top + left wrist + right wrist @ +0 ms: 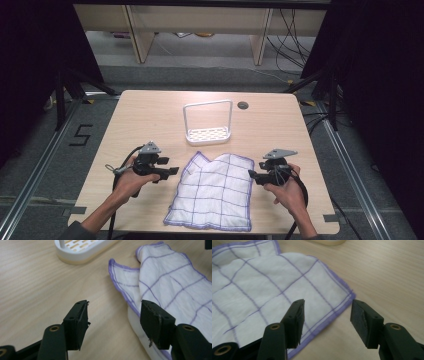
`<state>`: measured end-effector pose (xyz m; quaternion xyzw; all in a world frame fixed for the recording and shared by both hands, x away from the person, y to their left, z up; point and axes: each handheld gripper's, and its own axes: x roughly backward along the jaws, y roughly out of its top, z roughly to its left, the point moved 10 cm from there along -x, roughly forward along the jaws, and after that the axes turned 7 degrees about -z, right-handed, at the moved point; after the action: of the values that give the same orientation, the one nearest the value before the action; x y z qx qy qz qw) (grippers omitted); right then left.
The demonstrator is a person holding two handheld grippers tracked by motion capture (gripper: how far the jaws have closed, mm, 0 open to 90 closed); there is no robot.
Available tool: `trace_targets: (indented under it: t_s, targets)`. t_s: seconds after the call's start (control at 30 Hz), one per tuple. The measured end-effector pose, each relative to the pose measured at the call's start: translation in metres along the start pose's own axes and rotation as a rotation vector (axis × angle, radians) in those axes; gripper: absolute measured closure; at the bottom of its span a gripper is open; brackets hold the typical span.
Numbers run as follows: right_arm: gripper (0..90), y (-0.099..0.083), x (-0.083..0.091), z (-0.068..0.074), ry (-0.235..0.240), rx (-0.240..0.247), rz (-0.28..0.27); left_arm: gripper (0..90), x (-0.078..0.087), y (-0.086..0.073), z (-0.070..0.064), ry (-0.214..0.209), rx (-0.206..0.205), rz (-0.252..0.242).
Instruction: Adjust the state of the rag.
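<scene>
A white cloth (215,190) with purple grid lines and a purple hem lies rumpled on the wooden table (150,115) near its front edge. My left gripper (172,171) is open just left of the cloth's left edge. In the left gripper view the cloth (172,282) lies by the right jaw, and the left gripper (113,323) holds nothing. My right gripper (251,176) is open at the cloth's right edge. In the right gripper view the right gripper (327,321) hovers over the cloth's hemmed corner (347,296), its jaws apart.
A white slotted tray with a tall wire hoop (208,134) stands just behind the cloth, mid-table; its base (82,250) appears in the left gripper view. A dark round cable port (243,105) sits at the back right. Bare wood lies on both sides.
</scene>
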<state>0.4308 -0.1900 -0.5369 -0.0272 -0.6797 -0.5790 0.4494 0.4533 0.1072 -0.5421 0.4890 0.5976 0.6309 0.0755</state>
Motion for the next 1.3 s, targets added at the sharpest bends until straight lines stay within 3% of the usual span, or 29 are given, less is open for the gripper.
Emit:
trace_targets:
  t_s: [0.03, 0.07, 0.2, 0.23, 0.33, 0.37, 0.4, 0.47, 0.57, 0.6, 0.63, 0.77, 0.87, 0.9, 0.93, 0.97, 1.0, 1.03, 1.13, 1.3]
  targets:
    - [46.0, 0.003, -0.006, -0.006, -0.012, 0.020, -0.023, 38.5, -0.005, 0.004, 0.001, 0.001, 0.010, -0.005]
    - [46.6, 0.004, -0.007, -0.009, -0.015, 0.001, 0.005, 38.5, -0.008, 0.006, 0.004, -0.002, -0.009, 0.013]
    - [47.4, 0.010, -0.015, -0.019, -0.027, 0.002, 0.007, 39.4, -0.024, 0.016, 0.006, 0.013, -0.001, 0.001]
    - [48.0, 0.013, -0.021, -0.026, -0.032, -0.002, 0.013, 39.8, -0.033, 0.018, 0.007, -0.004, -0.019, 0.035]
    - [48.7, 0.015, -0.025, -0.029, -0.040, -0.006, 0.020, 40.7, -0.045, 0.023, 0.004, -0.006, -0.022, 0.042]
    - [48.8, 0.016, -0.032, -0.033, -0.040, -0.002, 0.022, 40.5, -0.054, 0.026, 0.000, -0.034, -0.022, 0.055]
    - [49.0, 0.015, -0.033, -0.033, -0.038, -0.021, 0.034, 40.5, -0.060, 0.028, -0.002, -0.032, -0.009, 0.050]
    - [49.1, 0.014, -0.037, -0.035, -0.042, -0.009, 0.036, 40.6, -0.064, 0.028, -0.002, -0.037, -0.018, 0.059]
    - [49.2, 0.010, -0.046, -0.037, -0.037, -0.026, 0.079, 41.6, -0.082, 0.026, -0.004, -0.049, -0.030, 0.107]
    - [49.2, 0.010, -0.049, -0.035, -0.035, -0.033, 0.065, 42.1, -0.086, 0.026, -0.003, -0.044, -0.027, 0.109]
    - [49.2, 0.009, -0.049, -0.036, -0.034, -0.011, 0.084, 43.4, -0.088, 0.025, -0.003, -0.047, -0.031, 0.116]
    - [50.2, 0.009, -0.055, -0.036, -0.034, -0.002, 0.095, 51.8, -0.099, 0.024, 0.000, -0.042, -0.036, 0.121]
    - [52.3, 0.008, -0.059, -0.035, -0.033, -0.006, 0.098, 65.5, -0.101, 0.022, 0.000, -0.054, -0.057, 0.131]
    - [56.0, 0.005, -0.062, -0.036, -0.026, 0.020, 0.117, 73.1, -0.101, 0.022, 0.001, -0.049, -0.075, 0.125]
    - [56.0, 0.005, -0.062, -0.036, -0.026, 0.020, 0.117, 73.1, -0.101, 0.023, 0.001, -0.055, -0.080, 0.119]
    - [62.5, 0.005, -0.064, -0.035, -0.012, 0.029, 0.120, 81.4, -0.101, 0.025, 0.002, -0.055, -0.074, 0.099]
    - [62.5, 0.005, -0.064, -0.035, -0.012, 0.029, 0.120, 83.9, -0.101, 0.025, 0.002, -0.055, -0.074, 0.099]
    - [66.5, 0.005, -0.065, -0.034, 0.000, 0.030, 0.113, 83.9, -0.097, 0.026, 0.006, -0.049, -0.093, 0.099]
    - [84.1, 0.007, -0.066, -0.032, 0.028, 0.033, 0.104, 87.2, -0.088, 0.031, 0.015, -0.026, -0.088, 0.071]
    - [86.3, 0.014, -0.062, -0.030, 0.041, 0.046, 0.074, 87.6, -0.071, 0.040, 0.028, 0.002, -0.080, 0.014]
